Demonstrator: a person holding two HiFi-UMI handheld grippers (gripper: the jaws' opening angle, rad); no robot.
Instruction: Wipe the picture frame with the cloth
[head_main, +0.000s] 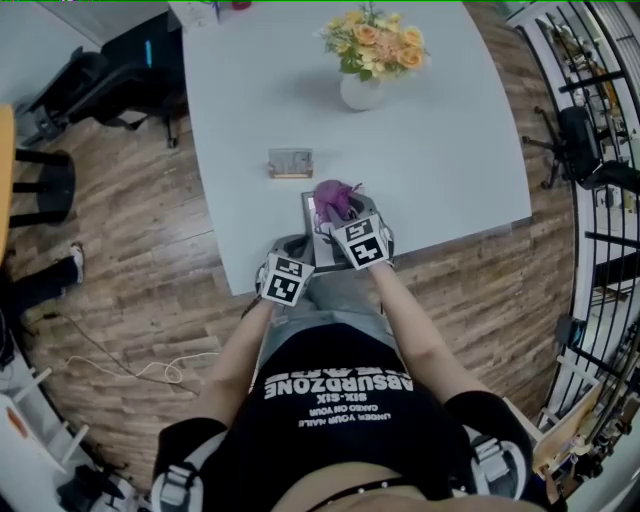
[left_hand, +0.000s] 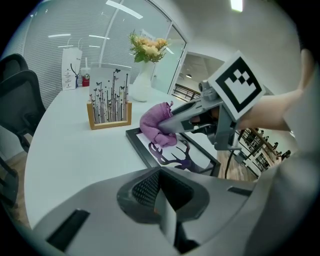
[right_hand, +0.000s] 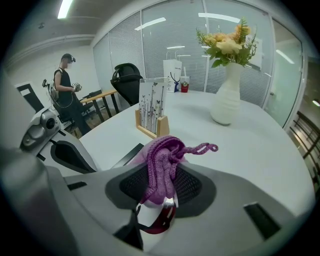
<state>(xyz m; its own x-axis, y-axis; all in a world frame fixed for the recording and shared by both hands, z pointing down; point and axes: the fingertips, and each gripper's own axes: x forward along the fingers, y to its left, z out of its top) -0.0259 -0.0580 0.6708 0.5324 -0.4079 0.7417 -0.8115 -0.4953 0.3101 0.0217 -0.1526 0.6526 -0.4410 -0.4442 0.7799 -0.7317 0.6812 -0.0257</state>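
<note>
Picture frame (left_hand: 186, 159) lies flat on the white table (head_main: 450, 150), close to its near edge, deer print up. The bunched purple cloth (right_hand: 162, 160) sits on its far end, pinched in the right gripper (right_hand: 161, 186), whose jaws are clamped on it. Left gripper (left_hand: 163, 202) has its jaws together and empty, just beside the frame and not bracing it. Risk: a stroke toward the person could drag the unheld frame off the edge. The small bite on the cloth may slip. Card holder (head_main: 290, 163) is near and could get bumped.
</note>
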